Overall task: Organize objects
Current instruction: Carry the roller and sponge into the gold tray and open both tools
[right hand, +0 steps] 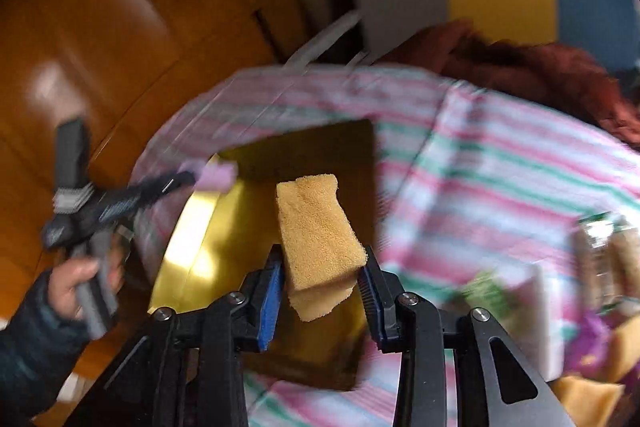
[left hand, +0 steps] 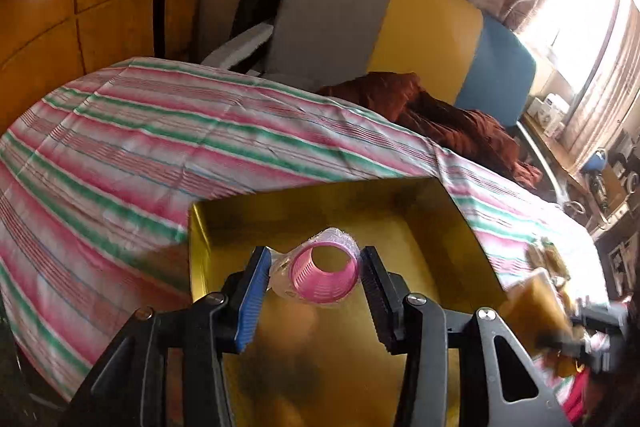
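2 hand-held grippers hover over a gold box (left hand: 436, 211) that sits open on a table draped in a pink, green and white striped cloth (left hand: 160, 131). The left gripper (left hand: 316, 277) has its 2 fingers closed partway around a pink mesh roller in clear wrap (left hand: 324, 273), pinching it just above the box's interior. The right gripper (right hand: 322, 281) clamps a tan sponge (right hand: 316, 235) near its lower end, so most of the sponge sticks up beyond the fingers over the box. Both views are blurred by motion. The roller could slip, since crinkly wrap is slick, and the grippers (close together over 1 box) could collide. More items (right hand: 600, 255) wait at the right, too blurred to identify.
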The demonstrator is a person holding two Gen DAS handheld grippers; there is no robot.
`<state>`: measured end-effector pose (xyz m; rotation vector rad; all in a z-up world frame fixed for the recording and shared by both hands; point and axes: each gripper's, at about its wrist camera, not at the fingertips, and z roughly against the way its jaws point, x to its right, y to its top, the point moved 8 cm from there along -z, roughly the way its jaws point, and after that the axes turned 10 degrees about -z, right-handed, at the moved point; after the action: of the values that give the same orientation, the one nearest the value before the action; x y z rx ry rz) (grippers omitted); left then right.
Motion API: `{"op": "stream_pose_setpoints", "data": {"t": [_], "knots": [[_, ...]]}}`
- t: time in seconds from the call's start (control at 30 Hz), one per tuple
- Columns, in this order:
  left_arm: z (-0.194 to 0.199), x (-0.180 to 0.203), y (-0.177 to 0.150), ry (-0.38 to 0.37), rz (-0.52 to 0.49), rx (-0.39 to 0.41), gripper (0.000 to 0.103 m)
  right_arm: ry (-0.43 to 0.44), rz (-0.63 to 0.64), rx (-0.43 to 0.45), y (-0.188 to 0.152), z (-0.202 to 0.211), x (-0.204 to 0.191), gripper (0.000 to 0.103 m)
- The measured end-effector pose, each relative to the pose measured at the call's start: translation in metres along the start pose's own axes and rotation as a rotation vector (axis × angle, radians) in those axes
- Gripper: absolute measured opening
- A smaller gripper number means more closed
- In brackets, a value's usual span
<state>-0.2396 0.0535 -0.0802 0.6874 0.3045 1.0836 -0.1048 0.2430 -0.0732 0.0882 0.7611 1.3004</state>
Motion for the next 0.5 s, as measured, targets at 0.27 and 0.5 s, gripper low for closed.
{"op": "stream_pose_setpoints", "data": {"t": [0.27,0.5], "knots": [[-0.002,-0.044,0.011,0.066,0.123,0.016,0.057,0.046,0.091,-0.135,-0.05,-0.05,-0.061,0.057],[0.042,-0.054,-0.019,0.079,0.173,0.054,0.057,-0.012,0.107,-0.14,-0.069,-0.056,-0.065,0.077]]}}
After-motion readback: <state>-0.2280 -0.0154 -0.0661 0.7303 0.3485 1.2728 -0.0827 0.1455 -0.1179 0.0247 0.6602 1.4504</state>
